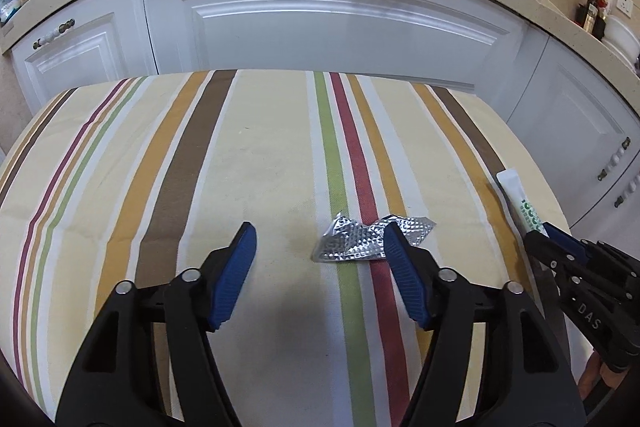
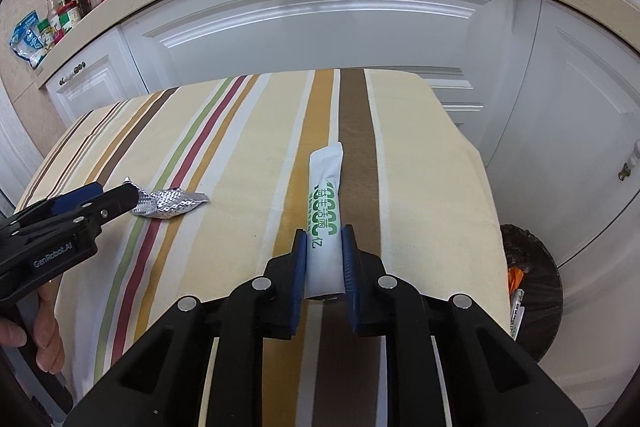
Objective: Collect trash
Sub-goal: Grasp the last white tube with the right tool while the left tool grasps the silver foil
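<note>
Right tongs (image 2: 324,243) clamp the near end of the white sachet (image 2: 325,195) lying on the striped bench (image 2: 420,187); its long free end could droop and slip out on the way to the bin (image 2: 536,291). Left tongs (image 1: 320,239) stand apart, foil wrapper (image 1: 352,241) off-centre by the right finger, so closing may only nudge it.

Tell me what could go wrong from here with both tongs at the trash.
1. The right tongs pinch only the near end of the white sachet; most of it sticks out forward, so it may droop or slip on the way to the bin.
2. The left tongs are open with one finger over the crumpled foil wrapper, which sits off-centre; closing could nudge it away.
</note>
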Motion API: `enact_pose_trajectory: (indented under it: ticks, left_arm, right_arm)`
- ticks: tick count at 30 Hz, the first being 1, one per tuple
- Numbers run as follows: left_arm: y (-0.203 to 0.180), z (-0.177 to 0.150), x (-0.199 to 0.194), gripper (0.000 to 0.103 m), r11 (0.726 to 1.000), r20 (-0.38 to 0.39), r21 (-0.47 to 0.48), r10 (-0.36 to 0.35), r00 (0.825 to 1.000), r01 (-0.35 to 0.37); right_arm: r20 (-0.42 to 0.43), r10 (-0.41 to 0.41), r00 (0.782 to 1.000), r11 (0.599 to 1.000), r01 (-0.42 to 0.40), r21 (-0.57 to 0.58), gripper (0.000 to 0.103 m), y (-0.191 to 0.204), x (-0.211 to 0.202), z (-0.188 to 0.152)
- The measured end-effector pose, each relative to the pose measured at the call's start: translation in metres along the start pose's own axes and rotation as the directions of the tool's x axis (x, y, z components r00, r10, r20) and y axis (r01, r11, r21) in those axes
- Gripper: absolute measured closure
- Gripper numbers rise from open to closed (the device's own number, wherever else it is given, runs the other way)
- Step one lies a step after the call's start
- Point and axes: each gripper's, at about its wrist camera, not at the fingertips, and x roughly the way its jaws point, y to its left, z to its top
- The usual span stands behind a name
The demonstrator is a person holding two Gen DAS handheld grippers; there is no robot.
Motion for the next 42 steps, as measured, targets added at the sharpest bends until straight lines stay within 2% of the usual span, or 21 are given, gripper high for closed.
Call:
enact_pose_trajectory:
  ticks: [1,2,4,7,10,17,18,20,21,22,26,28,32,35,36,38,39,42]
  left_arm:
    - [-0.001,-0.001,0.0,0.058,1.0,-0.001,0.005,-0.002,1.0,0.002]
    - [-0.003,-0.001,0.001,0.062,1.0,-0.008,0.016,-0.007,1.0,0.008]
    - [-0.006,-0.003,0.004,0.08,0.999,-0.024,0.033,-0.016,1.0,0.017]
    - [-0.01,-0.007,0.006,0.099,0.998,-0.048,0.05,-0.033,0.998,0.035]
    - [-0.016,-0.013,0.002,0.103,0.997,-0.041,0.069,-0.026,0.999,0.028]
    - [-0.024,-0.018,-0.008,0.102,0.994,-0.032,0.096,-0.048,0.998,0.051]
    - [-0.024,-0.018,-0.008,0.1,0.994,-0.03,0.098,-0.041,0.999,0.043]
    - [-0.022,-0.017,-0.008,0.084,0.996,-0.022,0.083,-0.028,0.999,0.029]
    - [-0.021,-0.016,-0.007,0.066,0.997,-0.02,0.074,-0.023,1.0,0.025]
    - [-0.019,-0.016,-0.007,0.054,0.998,-0.013,0.066,-0.015,1.0,0.016]
    - [-0.022,-0.012,-0.003,0.049,0.996,-0.008,0.087,-0.007,1.0,0.008]
    - [-0.028,-0.01,0.001,0.039,0.992,-0.005,0.124,0.008,1.0,-0.008]
    - [-0.038,-0.007,0.011,0.035,0.982,-0.006,0.186,0.044,0.999,-0.042]
    - [-0.039,-0.004,0.017,0.035,0.983,-0.027,0.182,0.037,0.999,-0.031]
    - [-0.038,-0.003,0.018,0.037,0.984,-0.03,0.175,0.035,0.999,-0.029]
    - [-0.037,-0.003,0.019,0.06,0.985,-0.041,0.169,0.036,0.999,-0.028]
    - [-0.037,-0.003,0.021,0.077,0.986,-0.053,0.167,0.035,0.998,-0.025]
    - [-0.036,-0.004,0.021,0.092,0.987,-0.058,0.163,0.026,0.998,-0.016]
  right_arm:
    - [0.001,0.002,1.0,1.0,-0.002,0.002,0.085,-0.001,-0.001,0.0]
    - [0.002,0.003,1.0,1.0,-0.003,0.004,0.085,-0.002,-0.001,0.0]
    - [0.005,0.005,1.0,1.0,-0.005,0.009,0.085,-0.005,-0.002,-0.001]
    - [0.008,0.007,1.0,1.0,-0.007,0.016,0.085,-0.007,-0.003,-0.002]
    - [0.014,0.008,1.0,1.0,-0.008,0.019,0.085,-0.009,-0.006,-0.004]
    - [0.027,0.011,1.0,1.0,-0.011,0.026,0.085,-0.013,-0.014,-0.006]
    - [0.029,0.011,1.0,1.0,-0.012,0.028,0.084,-0.014,-0.015,-0.005]
    - [0.036,0.014,0.999,0.999,-0.015,0.032,0.084,-0.014,-0.017,-0.005]
    - [0.038,0.016,0.999,0.999,-0.017,0.033,0.085,-0.015,-0.018,-0.005]
    - [0.039,0.017,0.999,0.999,-0.018,0.033,0.084,-0.015,-0.018,-0.006]
    - [0.039,0.019,0.999,0.999,-0.021,0.035,0.084,-0.017,-0.019,-0.007]
    - [0.038,0.021,0.999,0.999,-0.023,0.038,0.084,-0.018,-0.019,-0.007]
    - [0.04,0.023,0.999,0.999,-0.025,0.043,0.084,-0.02,-0.02,-0.006]
    - [0.041,0.026,0.999,0.998,-0.028,0.048,0.084,-0.021,-0.021,-0.006]
    - [0.04,0.027,0.999,0.998,-0.029,0.049,0.084,-0.022,-0.02,-0.006]
    - [0.039,0.027,0.999,0.998,-0.029,0.051,0.084,-0.023,-0.02,-0.006]
    - [0.039,0.027,0.999,0.998,-0.03,0.053,0.084,-0.024,-0.019,-0.007]
    - [0.036,0.029,0.999,0.998,-0.032,0.059,0.084,-0.024,-0.018,-0.007]
